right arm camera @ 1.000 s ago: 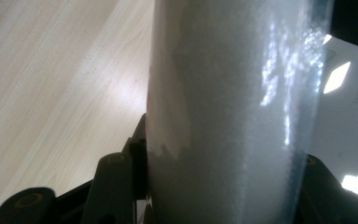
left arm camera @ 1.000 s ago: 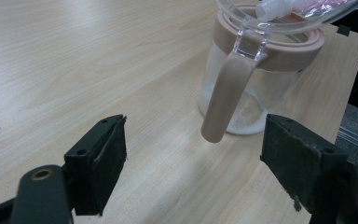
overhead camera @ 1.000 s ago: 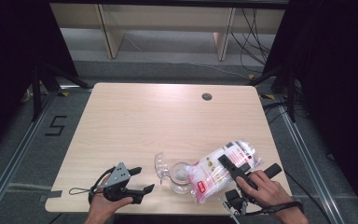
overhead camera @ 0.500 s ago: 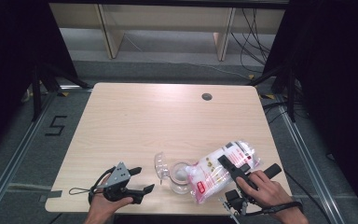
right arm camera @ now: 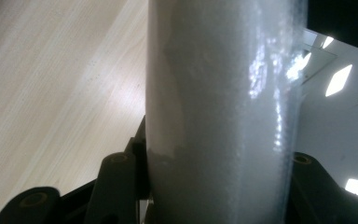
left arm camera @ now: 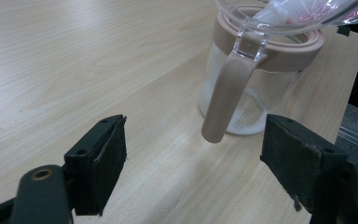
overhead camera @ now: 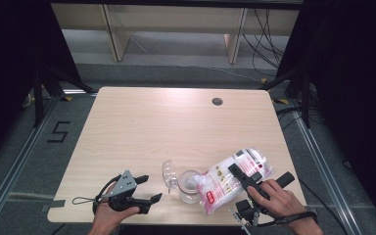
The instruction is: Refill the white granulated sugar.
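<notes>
Right gripper (overhead camera: 247,181) has a clear plastic bag (overhead camera: 230,178) of white granules w/ red print clamped between its jaws, tipped so the low end of the bag pokes into the mouth of a small glass jar (overhead camera: 190,187) near the front edge of the table (overhead camera: 176,122). In the right gripper view the bag (right arm camera: 223,112) fills the gap btw the two black jaws, both pressed right against it, white grainy stuff visible thru the plastic, so def a grip on the bag w/ the jaws roughly half open around its width. The right hand (overhead camera: 279,203) comes in from the bottom right corner, cable trailing under it. Jar stands upright, its clear hinged lid (overhead camera: 169,172) flipped open to the jar's left side. From the left gripper view the jar (left arm camera: 251,88) has a pinkish-beige ring around the rim and a matching clasp (left arm camera: 223,100) hanging down the front, a bit of white stuff sitting at the bottom of the glass, and the bag tip (left arm camera: 279,11) resting in the opening. Left gripper (overhead camera: 144,188) sits low over the front left of the table, held by the left hand (overhead camera: 110,215), jaws wide apart w/ nothing btw them, pointing toward the jar but apart from it, not touching. Round grommet hole (overhead camera: 217,101) in the far part of the tabletop, well away from everything else.
</notes>
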`<state>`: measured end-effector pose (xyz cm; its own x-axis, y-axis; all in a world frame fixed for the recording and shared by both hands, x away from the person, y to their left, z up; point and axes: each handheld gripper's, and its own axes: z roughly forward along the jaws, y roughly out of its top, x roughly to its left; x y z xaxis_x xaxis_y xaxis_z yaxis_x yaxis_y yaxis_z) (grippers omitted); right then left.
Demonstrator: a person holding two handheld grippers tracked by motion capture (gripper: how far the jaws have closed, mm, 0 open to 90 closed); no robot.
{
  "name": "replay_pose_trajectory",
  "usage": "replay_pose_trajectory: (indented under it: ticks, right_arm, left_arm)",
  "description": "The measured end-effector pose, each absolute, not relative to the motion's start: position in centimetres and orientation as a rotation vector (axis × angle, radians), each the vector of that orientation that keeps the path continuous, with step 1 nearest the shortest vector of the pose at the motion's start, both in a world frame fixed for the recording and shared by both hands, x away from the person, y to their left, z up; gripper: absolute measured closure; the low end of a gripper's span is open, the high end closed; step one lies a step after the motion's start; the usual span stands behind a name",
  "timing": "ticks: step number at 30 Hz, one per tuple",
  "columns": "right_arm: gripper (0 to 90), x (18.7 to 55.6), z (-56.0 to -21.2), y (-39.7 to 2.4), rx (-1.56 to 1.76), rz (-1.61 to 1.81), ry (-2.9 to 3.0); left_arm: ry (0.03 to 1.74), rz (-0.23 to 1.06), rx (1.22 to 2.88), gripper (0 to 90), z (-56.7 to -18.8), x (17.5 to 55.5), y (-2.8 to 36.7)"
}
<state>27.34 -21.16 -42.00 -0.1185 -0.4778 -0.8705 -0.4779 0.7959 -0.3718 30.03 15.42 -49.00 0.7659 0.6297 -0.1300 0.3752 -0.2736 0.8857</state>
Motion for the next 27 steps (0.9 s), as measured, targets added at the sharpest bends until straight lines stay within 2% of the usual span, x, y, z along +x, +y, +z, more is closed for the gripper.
replay_pose_trajectory:
  ticks: [27]
  right_arm:
    - [58.3, 27.74, -42.27, -21.31, -0.734, 0.035, 1.765]
  left_arm:
    - [0.764, 0.301, 1.902, 21.5, -48.99, 30.06, 15.45]
